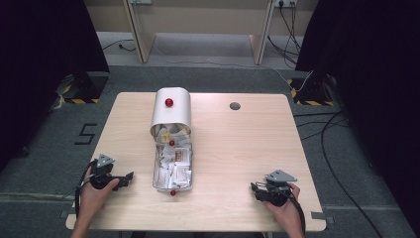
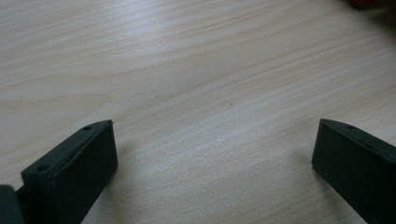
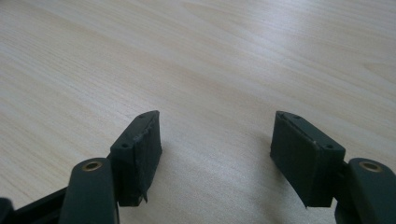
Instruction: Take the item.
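High view first: we see a wooden desk (image 1: pixel 237 148) with a long metal box (image 1: pixel 172 168) lying open at its middle-left, packed with small white sachets (image 1: pixel 174 171). Its rounded lid (image 1: pixel 171 110) is tipped back at the far end of the box and carries a red knob (image 1: pixel 169 102); another red knob (image 1: pixel 173 192) sits at the near end of the box.

We hold the left gripper (image 1: pixel 130 176) near the desk's front left corner, just left of the box's near end and apart from it. In the left gripper view its jaws stand wide apart over bare wood — released, nothing between them.

The right gripper (image 1: pixel 253 188) rests near the front right corner, well apart from the box. In the right gripper view its jaws are likewise spread over bare wood — released and empty.

A small dark round hole (image 1: pixel 235 106) marks the far side of the desk, right of the lid.
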Motion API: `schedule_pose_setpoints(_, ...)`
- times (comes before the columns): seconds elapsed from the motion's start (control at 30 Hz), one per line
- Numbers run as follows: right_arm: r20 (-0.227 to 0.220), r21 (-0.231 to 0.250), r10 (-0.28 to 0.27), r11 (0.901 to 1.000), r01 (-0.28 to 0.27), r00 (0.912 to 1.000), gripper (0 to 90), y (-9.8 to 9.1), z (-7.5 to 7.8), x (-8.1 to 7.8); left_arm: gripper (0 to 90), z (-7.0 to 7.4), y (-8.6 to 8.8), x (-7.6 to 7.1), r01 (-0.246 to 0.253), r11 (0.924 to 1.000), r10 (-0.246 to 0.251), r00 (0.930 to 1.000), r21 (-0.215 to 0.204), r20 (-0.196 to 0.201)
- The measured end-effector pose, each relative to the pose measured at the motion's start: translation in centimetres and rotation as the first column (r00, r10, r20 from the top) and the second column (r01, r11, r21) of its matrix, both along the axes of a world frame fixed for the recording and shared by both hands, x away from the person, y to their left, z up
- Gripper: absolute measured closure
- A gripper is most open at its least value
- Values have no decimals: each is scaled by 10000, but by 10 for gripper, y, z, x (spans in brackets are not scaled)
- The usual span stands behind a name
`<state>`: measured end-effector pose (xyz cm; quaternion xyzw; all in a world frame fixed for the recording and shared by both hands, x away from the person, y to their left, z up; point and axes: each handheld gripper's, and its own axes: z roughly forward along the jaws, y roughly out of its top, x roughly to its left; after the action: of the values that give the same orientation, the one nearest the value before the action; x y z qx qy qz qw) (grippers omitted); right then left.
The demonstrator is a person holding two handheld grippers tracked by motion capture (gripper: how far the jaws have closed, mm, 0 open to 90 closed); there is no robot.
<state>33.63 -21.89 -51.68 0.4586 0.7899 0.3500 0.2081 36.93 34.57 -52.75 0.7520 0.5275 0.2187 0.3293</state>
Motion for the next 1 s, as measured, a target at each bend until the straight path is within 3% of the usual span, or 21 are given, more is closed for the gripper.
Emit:
schedule_pose_setpoints(0.73,-35,29,-5,10000,5,10000,346,1,0,1,0,0,0,0,4,10000,-4,10000,0,-1)
schedule_pose_setpoints(1.0,169,66,155,9999,-156,9997,355,5,1,1,0,0,0,0,-8,10000,8,10000,-13,0)
